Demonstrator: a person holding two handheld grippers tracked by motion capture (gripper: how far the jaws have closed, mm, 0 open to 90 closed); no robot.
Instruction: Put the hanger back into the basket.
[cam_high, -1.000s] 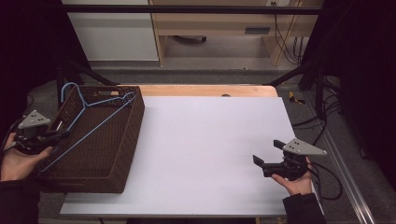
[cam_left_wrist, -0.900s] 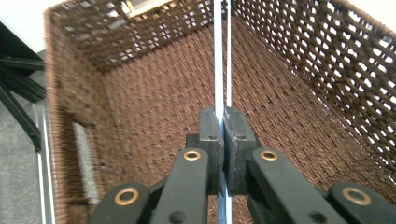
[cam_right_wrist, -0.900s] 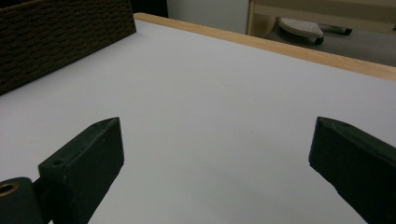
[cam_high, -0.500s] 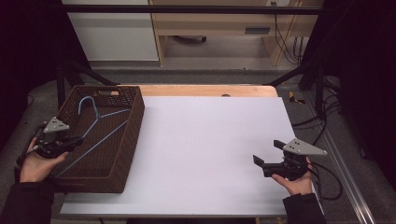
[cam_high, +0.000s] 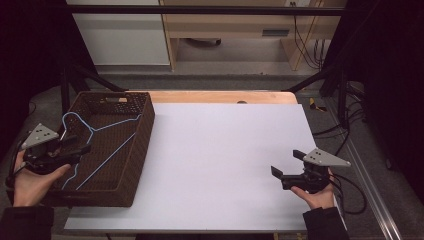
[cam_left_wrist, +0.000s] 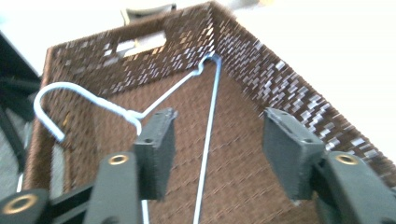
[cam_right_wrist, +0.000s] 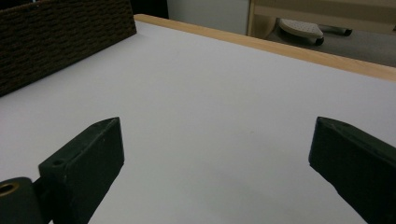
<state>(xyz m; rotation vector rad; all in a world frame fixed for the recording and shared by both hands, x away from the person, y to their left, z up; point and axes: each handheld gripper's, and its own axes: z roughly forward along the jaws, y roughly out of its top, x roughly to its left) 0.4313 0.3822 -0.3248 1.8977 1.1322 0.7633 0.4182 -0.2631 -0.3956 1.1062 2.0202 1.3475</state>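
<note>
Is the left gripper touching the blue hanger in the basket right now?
Cannot tell. In the left gripper view the left gripper stands open, with the hanger passing between the jaws, but its neck meets the left jaw's edge and blur hides any gap.

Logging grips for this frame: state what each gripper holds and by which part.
Nothing is held. The left gripper is open above the blue hanger in the basket; the right gripper is open over the table.

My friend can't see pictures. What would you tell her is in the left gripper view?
A thin blue wire hanger lies inside a brown woven basket. The left gripper hovers over it, its two black jaws wide apart and holding nothing.
</note>
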